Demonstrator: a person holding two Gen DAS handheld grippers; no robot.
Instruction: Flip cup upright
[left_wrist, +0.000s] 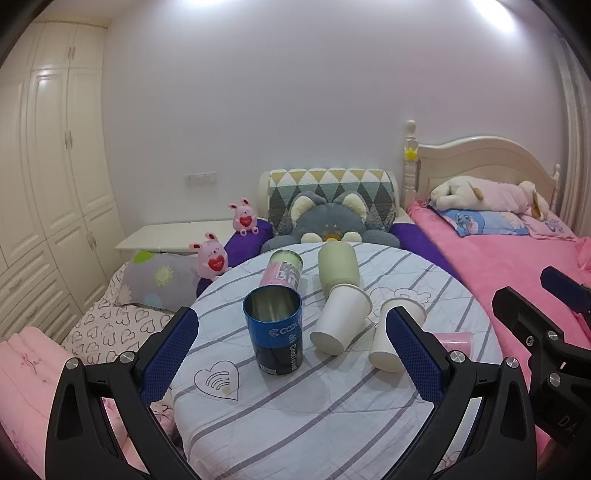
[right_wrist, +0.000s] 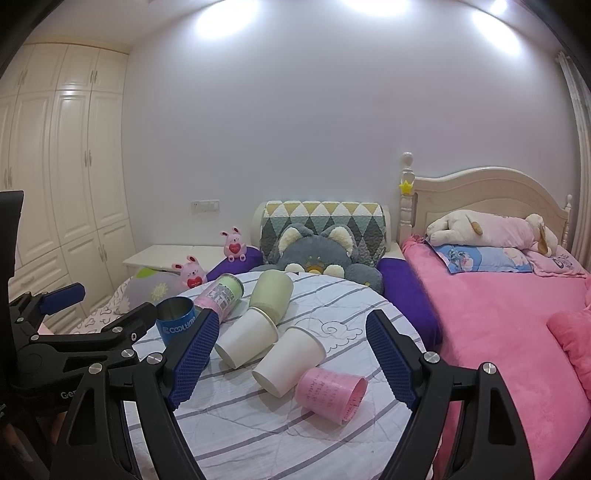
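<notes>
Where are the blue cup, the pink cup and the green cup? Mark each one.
blue cup (left_wrist: 275, 332), left wrist view, on its outer wall.
pink cup (right_wrist: 328, 393), right wrist view, on its side wall.
green cup (right_wrist: 270, 291), right wrist view, on its side wall.

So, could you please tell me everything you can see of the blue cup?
The blue cup is a straight-sided tumbler, apparently metal: glossy blue upper band with white "COOL" lettering, dark lower part with a label, bare steel inside. It stands upright, mouth up, apparently empty, on the striped cloth at the left of the group. A pink can lies just behind it; whether they touch is unclear. It stands ahead of the open left tongs, ungripped.
</notes>
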